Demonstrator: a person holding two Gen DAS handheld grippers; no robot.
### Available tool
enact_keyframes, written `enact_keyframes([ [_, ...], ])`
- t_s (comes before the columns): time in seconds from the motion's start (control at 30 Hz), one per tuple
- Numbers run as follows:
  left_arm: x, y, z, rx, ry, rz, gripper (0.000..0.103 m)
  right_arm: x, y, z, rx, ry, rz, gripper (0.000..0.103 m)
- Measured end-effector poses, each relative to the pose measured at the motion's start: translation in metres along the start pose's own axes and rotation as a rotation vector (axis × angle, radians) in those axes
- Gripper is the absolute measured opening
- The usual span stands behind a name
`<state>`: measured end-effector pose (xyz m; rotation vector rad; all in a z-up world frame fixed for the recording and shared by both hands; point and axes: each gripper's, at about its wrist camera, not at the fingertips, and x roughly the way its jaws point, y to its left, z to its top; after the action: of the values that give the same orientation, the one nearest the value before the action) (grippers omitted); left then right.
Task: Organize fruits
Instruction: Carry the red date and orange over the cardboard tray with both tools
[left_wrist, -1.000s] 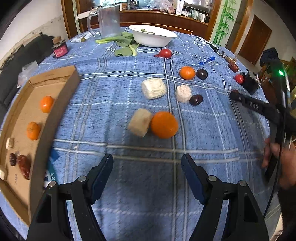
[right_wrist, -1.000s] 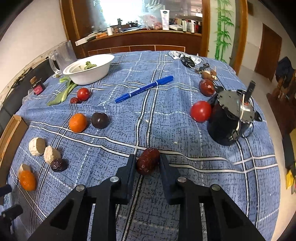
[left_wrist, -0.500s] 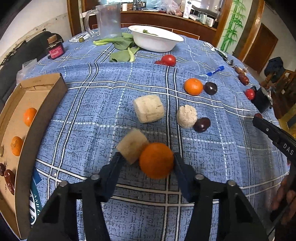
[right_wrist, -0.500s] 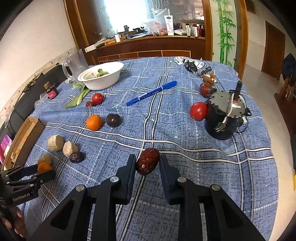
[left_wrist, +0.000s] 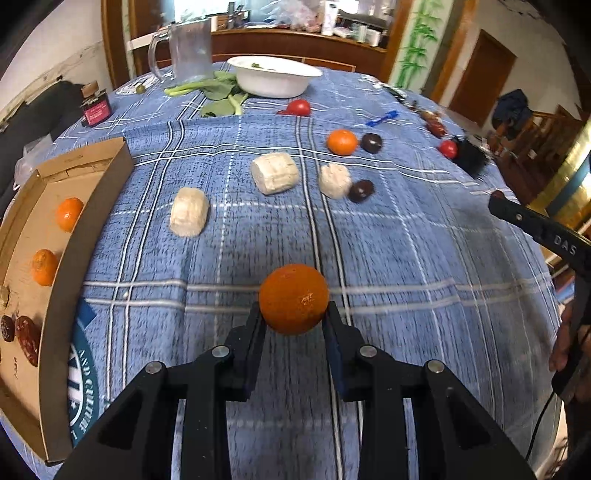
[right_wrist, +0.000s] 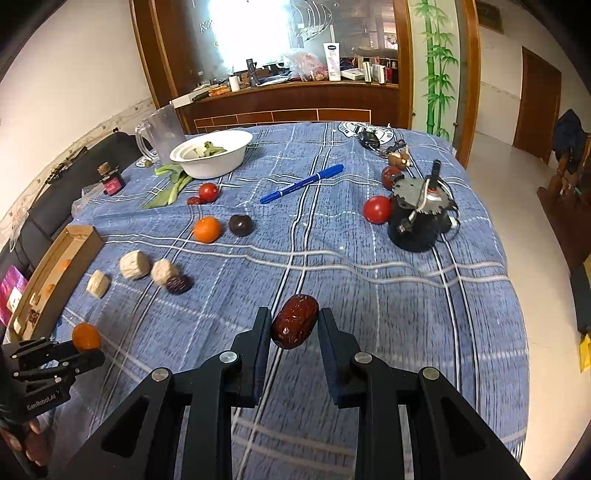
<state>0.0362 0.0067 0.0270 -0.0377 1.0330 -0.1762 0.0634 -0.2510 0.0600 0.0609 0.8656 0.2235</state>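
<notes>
My left gripper (left_wrist: 293, 317) is shut on an orange (left_wrist: 293, 299) and holds it above the blue checked cloth; it also shows in the right wrist view (right_wrist: 85, 336). My right gripper (right_wrist: 293, 325) is shut on a red date (right_wrist: 294, 321), lifted off the table. A cardboard tray (left_wrist: 55, 306) at the left holds two oranges (left_wrist: 69, 214) and dates (left_wrist: 27, 338). On the cloth lie another orange (left_wrist: 342, 141), dark plums (left_wrist: 361, 190), red tomatoes (left_wrist: 298, 107) and pale beige chunks (left_wrist: 189, 216).
A white bowl (left_wrist: 273, 75) with greens, a clear jug (left_wrist: 186, 48) and a small jar (left_wrist: 96, 110) stand at the far side. A blue pen (right_wrist: 301, 184), keys (right_wrist: 371, 139) and a black round device (right_wrist: 419, 216) lie at the right.
My left gripper has closed on the orange and lifted it away from the beige chunk. My right gripper has risen and pulled back with the date in it.
</notes>
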Motion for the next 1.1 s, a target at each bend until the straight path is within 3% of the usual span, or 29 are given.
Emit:
enact_keyframes([
  [0.13,-0.014,0.011,-0.011,-0.002,-0.007,-0.056,0.03,-0.011,0.014,-0.014,-0.013,0.014,-0.01,0.028],
  [0.47,-0.043,0.045,-0.032,-0.003,-0.035,-0.071,0.03,-0.014,0.067,-0.051,-0.042,0.065,0.002,0.028],
  [1.1,-0.089,0.127,-0.042,-0.102,-0.107,-0.035,0.03,0.002,0.162,-0.037,-0.156,0.06,0.059,0.028],
])
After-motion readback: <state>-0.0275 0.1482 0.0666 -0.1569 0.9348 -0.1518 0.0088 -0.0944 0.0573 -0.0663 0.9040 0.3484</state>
